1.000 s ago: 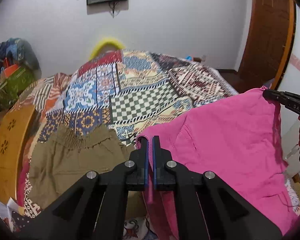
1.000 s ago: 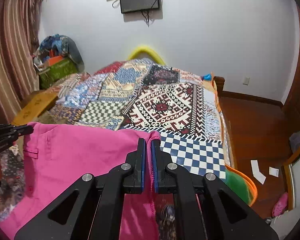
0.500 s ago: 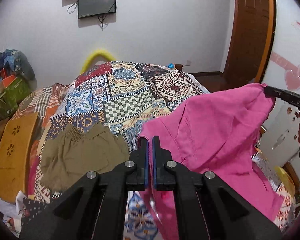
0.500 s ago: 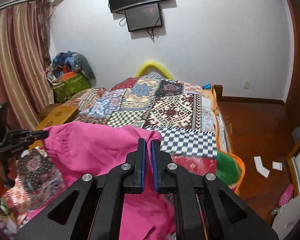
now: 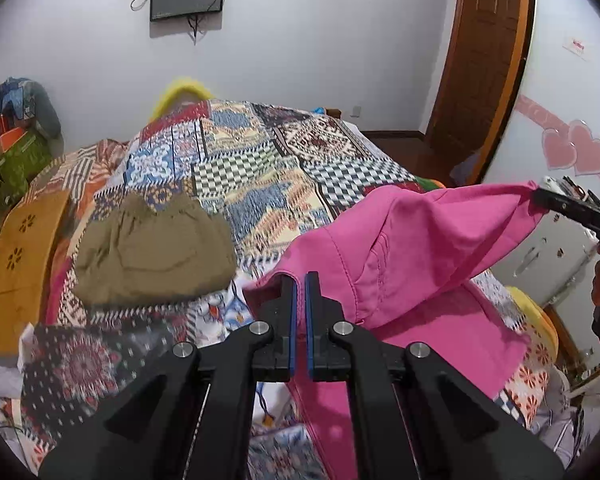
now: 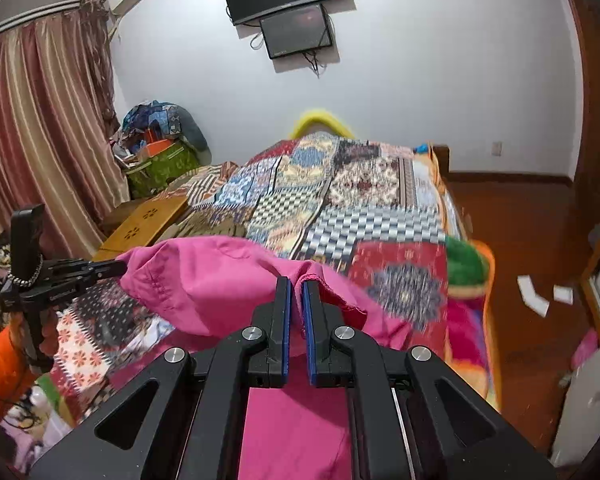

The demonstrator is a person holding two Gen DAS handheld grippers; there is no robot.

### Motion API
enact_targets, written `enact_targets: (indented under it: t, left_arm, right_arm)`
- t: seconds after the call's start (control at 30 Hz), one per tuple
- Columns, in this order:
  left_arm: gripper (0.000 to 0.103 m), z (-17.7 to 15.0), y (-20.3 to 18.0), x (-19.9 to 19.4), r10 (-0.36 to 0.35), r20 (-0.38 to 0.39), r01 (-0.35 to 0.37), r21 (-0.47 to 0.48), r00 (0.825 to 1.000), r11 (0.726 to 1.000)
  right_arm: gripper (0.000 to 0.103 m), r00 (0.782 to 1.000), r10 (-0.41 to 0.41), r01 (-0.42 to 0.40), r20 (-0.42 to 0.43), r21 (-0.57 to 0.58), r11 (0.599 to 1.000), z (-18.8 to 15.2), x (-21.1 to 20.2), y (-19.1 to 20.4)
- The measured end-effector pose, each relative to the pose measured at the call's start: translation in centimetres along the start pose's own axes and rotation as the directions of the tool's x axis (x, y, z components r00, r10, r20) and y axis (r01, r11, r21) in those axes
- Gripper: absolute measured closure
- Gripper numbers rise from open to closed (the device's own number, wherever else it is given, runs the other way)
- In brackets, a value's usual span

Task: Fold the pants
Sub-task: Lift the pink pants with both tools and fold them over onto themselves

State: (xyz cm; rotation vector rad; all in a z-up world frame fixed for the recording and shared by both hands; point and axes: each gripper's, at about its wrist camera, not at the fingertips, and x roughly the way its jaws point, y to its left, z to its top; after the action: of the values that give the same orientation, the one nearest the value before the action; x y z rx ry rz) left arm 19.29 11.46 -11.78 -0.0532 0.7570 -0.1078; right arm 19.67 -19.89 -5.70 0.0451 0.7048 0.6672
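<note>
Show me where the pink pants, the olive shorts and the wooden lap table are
pink pants (image 5: 412,248), left wrist view, on the raised fabric between the grippers.
olive shorts (image 5: 156,256), left wrist view, middle of the cloth lying on the bedspread.
wooden lap table (image 5: 20,248), left wrist view, on its flat top.

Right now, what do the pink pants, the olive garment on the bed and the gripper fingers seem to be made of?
Pink pants: thin woven cloth, matte, probably cotton; stitched seams show and it drapes softly.
Olive garment: matte woven cloth with a gathered waistband, likely elastic.
Gripper fingers: hard black plastic, it seems, with blue pads that look rubbery. Both the left gripper and right gripper clamp the pants.
</note>
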Motion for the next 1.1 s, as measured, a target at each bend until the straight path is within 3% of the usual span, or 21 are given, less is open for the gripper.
enact_targets:
  t: [0.27, 0.63, 1.1]
  left_arm:
    - [0.100, -3.7, -1.0, -1.1, -0.029, -0.035, 0.028, -0.022, 0.999, 0.999]
    - [0.100, -6.8, -1.6, -2.4, -0.051, -0.067, 0.046, -0.076, 0.996, 0.996]
    - [0.100, -9.2, -2.0, -3.7, -0.063, -0.091, 0.053, -0.107, 0.994, 0.993]
  right_arm:
    - [0.097, 0.997, -0.020, 0.024, -0.077, 0.046, 0.999, -5.3, -1.2, -0.1]
    - [0.098, 0.993, -0.020, 0.033, -0.113, 0.112, 0.993, -9.5, -2.8, -0.2]
    - [0.098, 0.991, 0.007, 0.010, -0.136, 0.125, 0.992, -11.5, -4.0, 0.8]
